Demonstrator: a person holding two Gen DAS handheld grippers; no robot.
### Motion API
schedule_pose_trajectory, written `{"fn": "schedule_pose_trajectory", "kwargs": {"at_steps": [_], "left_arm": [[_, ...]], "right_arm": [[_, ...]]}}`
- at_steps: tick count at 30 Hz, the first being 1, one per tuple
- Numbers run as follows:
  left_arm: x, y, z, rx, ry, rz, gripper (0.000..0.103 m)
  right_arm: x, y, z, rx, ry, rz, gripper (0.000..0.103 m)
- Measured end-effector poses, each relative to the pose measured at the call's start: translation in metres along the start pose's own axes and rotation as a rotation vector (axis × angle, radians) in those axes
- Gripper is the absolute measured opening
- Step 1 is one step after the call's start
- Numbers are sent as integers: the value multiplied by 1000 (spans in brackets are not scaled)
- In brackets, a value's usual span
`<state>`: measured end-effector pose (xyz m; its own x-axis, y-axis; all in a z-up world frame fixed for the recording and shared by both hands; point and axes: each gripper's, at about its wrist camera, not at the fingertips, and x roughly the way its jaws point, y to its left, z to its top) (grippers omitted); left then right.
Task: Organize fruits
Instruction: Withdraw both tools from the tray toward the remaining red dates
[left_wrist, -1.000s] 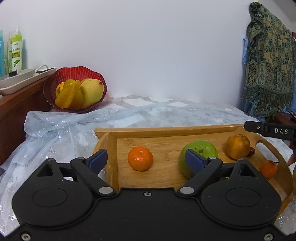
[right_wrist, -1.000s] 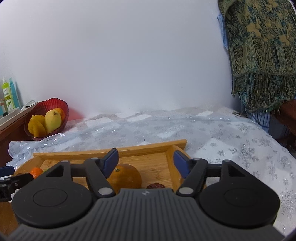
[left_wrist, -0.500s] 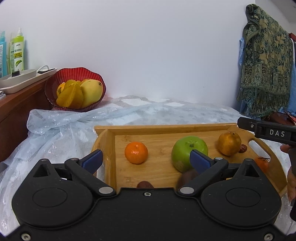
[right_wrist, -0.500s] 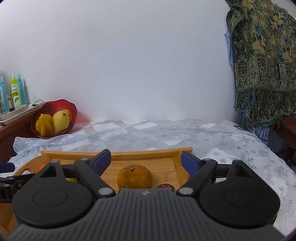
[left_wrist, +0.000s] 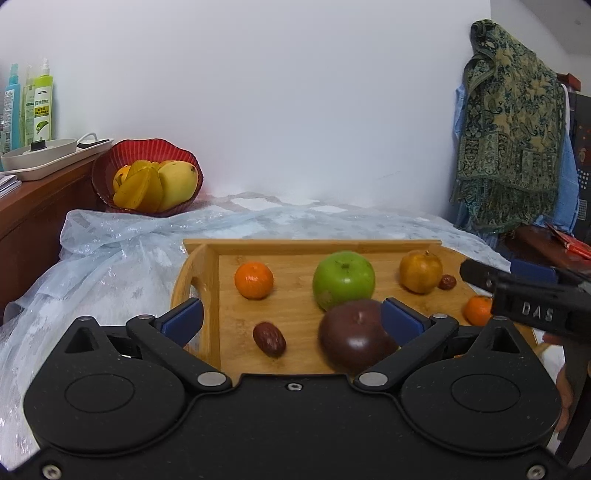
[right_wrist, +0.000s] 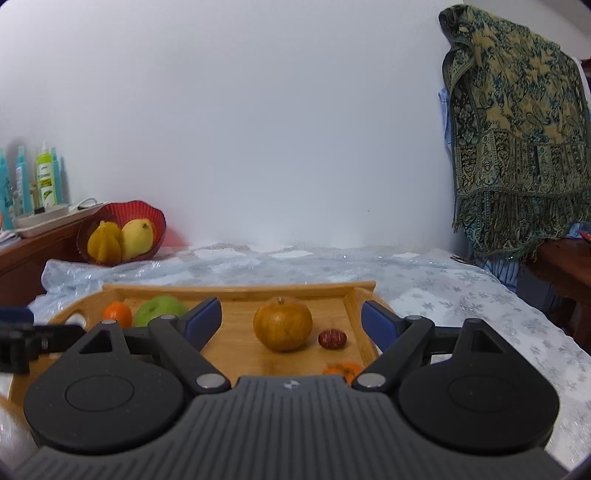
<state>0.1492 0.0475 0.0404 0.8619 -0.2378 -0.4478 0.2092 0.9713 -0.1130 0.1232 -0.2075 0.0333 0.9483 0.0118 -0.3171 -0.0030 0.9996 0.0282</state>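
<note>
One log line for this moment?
left hand-held gripper: open, over wooden tray | right hand-held gripper: open, facing brownish-orange fruit | red bowl: mango, starfruit

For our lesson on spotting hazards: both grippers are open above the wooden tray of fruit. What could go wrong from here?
1. The left gripper is crowded: the dark purple fruit sits against the green apple, so closing on one may nudge the other.
2. The round fruits lie loose on the flat tray; a bump could roll the tangerine or small red date.
3. The right gripper hangs close by, so the two could collide.
</note>
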Motion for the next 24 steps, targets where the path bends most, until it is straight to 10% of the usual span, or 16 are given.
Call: {"fn": "schedule_pose_trajectory", "kwargs": {"at_steps": [24], "left_arm": [[-52, -25, -72, 82, 23, -41, 103]], "right_arm": [[-77, 27, -60, -225, 61, 26, 91]]}}
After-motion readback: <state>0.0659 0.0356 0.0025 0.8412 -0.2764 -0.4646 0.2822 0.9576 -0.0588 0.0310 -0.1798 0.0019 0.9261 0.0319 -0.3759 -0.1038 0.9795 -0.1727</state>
